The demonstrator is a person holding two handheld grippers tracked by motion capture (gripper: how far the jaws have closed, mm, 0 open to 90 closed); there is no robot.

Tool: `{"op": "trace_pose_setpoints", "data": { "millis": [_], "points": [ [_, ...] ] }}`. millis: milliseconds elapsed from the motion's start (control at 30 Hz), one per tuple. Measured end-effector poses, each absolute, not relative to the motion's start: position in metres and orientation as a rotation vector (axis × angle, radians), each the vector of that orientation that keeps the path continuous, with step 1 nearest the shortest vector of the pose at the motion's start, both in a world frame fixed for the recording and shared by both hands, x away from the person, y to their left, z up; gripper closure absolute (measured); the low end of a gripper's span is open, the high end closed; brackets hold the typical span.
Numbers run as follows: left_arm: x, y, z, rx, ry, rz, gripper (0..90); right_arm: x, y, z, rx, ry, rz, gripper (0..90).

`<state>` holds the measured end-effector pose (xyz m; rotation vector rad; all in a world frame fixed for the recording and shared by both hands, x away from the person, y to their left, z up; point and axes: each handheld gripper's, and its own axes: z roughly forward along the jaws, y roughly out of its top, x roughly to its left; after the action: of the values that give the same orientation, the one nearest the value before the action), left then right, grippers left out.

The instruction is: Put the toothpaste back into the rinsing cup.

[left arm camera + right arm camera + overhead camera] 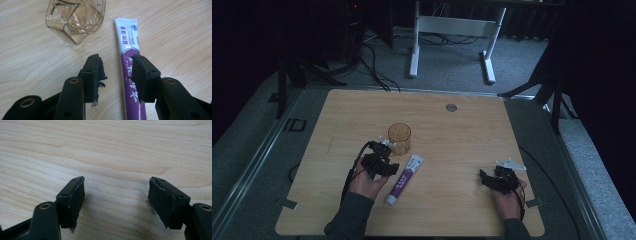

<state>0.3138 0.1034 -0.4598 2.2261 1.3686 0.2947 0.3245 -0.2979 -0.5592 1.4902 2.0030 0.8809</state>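
A purple and white toothpaste tube (404,179) (130,50) lies flat on the wooden table (447,135), cap toward the person. Just behind it stands an amber glass tumbler (399,138) (75,18). My left gripper (382,162) (116,75) hovers low beside the tube's left side, open; its right jaw overlaps the tube in the left gripper view, and bare wood lies between the jaws. Far to the right, my right gripper (497,179) (116,200) is held open over bare wood with nothing between its jaws.
A round grey grommet (451,107) sits in the table near its far edge. Beyond the table, white desk legs (452,40) and cables lie on the carpet. Dark stands flank the table on both sides.
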Motion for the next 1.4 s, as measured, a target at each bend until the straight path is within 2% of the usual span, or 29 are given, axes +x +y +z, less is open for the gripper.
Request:
{"op": "trace_pose_setpoints", "data": {
  "millis": [967,1267,1400],
  "points": [
    [0.324,0.082,-0.472,2.362,1.379,0.236,62.4,0.325,-0.298,-0.559,1.485,2.009,0.883,29.5],
    [0.328,0.073,-0.477,2.392,1.388,0.215,60.2,0.324,-0.297,-0.559,1.483,2.012,0.885,29.6],
    [0.33,0.069,-0.48,2.402,1.397,0.221,56.6,0.324,-0.297,-0.559,1.483,2.012,0.885,29.5]
  ]
}}
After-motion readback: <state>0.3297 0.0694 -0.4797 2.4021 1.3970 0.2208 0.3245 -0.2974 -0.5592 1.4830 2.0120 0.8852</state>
